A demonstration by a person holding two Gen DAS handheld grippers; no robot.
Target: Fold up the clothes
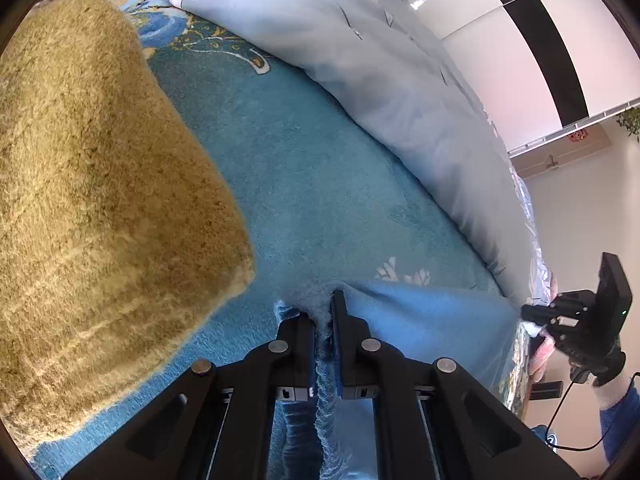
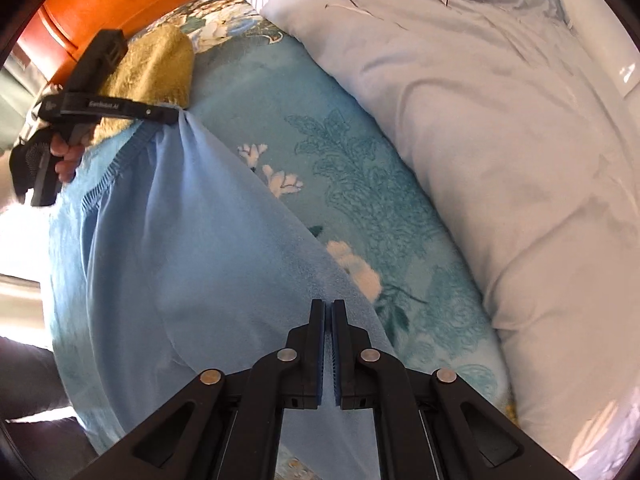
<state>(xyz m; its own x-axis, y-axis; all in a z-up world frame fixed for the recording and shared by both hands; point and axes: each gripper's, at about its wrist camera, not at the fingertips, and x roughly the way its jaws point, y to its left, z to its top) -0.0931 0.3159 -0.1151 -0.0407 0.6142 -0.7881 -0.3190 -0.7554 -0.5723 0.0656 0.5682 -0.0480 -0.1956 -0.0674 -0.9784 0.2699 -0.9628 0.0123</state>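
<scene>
One label: "GenRobot.AI", left gripper [image 2: 176, 114].

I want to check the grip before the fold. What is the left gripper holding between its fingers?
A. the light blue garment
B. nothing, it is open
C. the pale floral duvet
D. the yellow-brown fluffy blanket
A: in the left wrist view the left gripper is shut on a bunched edge of the light blue garment; the fluffy blanket lies apart.

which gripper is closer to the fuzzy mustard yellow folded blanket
Left. The left gripper pinches the light blue garment right beside the fuzzy mustard yellow folded blanket; the right gripper grips the garment's far edge.
</scene>
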